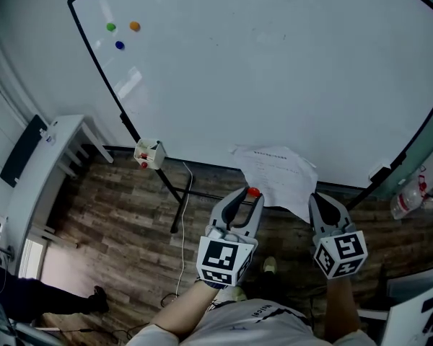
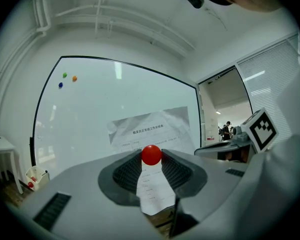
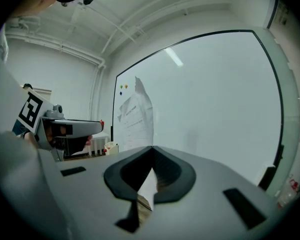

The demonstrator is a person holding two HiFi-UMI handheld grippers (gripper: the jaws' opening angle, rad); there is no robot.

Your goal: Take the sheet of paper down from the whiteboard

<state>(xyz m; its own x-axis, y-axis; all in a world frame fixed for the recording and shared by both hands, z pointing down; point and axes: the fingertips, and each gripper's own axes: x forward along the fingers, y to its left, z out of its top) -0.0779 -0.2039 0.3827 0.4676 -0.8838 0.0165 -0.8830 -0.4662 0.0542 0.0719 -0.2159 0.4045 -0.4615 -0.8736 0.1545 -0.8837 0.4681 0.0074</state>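
Observation:
A crumpled printed sheet of paper (image 1: pixel 278 175) hangs in front of the whiteboard (image 1: pixel 274 71), near its lower edge. My right gripper (image 1: pixel 319 204) is shut on the sheet's lower right corner. In the right gripper view the paper (image 3: pixel 135 114) runs from the closed jaws (image 3: pixel 151 149) up towards the board. My left gripper (image 1: pixel 249 197) is just left of the sheet, shut on a small red round magnet (image 1: pixel 253 192). The left gripper view shows that magnet (image 2: pixel 151 155) pinched between the fingertips, with the paper (image 2: pixel 150 129) behind it.
Green (image 1: pixel 111 27), orange (image 1: pixel 134 26) and blue (image 1: pixel 119 45) magnets sit at the board's top left. A small box (image 1: pixel 149 153) hangs at its lower left corner by the stand leg. A white table (image 1: pixel 50 164) stands left; bottles (image 1: pixel 411 193) lie right on the wood floor.

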